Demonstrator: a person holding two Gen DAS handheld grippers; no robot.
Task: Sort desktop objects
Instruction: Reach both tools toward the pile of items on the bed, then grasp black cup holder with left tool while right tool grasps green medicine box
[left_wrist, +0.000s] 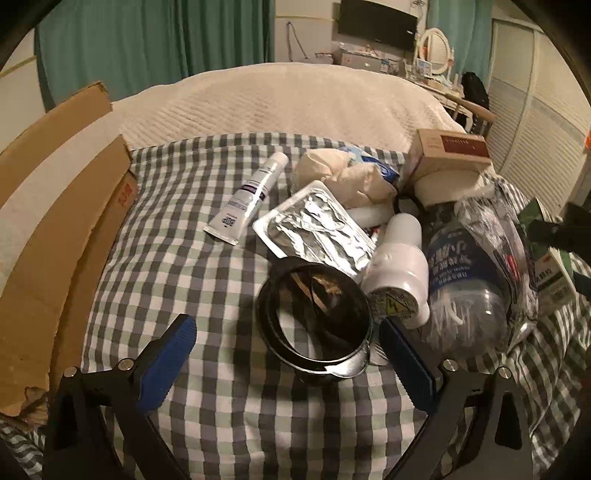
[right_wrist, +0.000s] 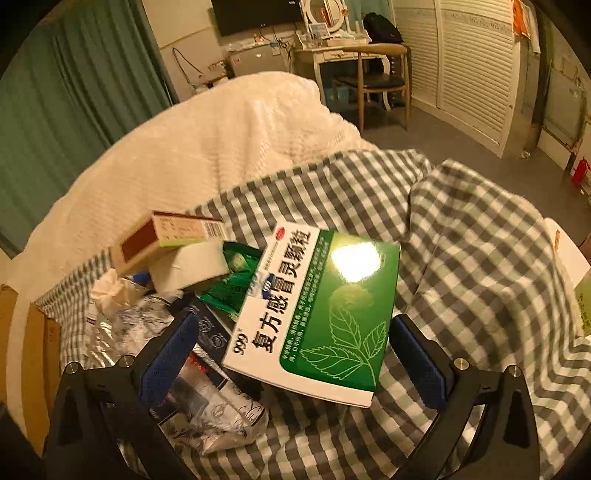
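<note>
While both grippers hang over the checked cloth (left_wrist: 177, 236), neither has hold of anything. Seen by the left wrist camera, the left gripper (left_wrist: 291, 354) stands wide apart, its blue pads (left_wrist: 168, 365) flanking a black round tin (left_wrist: 314, 317) that lies on the cloth between them, untouched by the left pad and very near the right one. Just right of the tin lies a white bottle (left_wrist: 399, 269), and beyond that a clear plastic bag with blue print (left_wrist: 465, 273). Just behind the tin sits a crumpled foil tray (left_wrist: 317, 225); left of the tray, a white tube (left_wrist: 251, 195) lies alone on the cloth. Farther back are a cream cloth bundle (left_wrist: 347, 173) and a brown box (left_wrist: 450, 151). A cardboard carton (left_wrist: 55, 229) stands well left of the tin.

Seen by the right wrist camera, the right gripper (right_wrist: 295, 358) is likewise spread wide, with a green and white medicine box (right_wrist: 317, 310) lying tilted on the heap between its fingers; contact cannot be judged.
</note>
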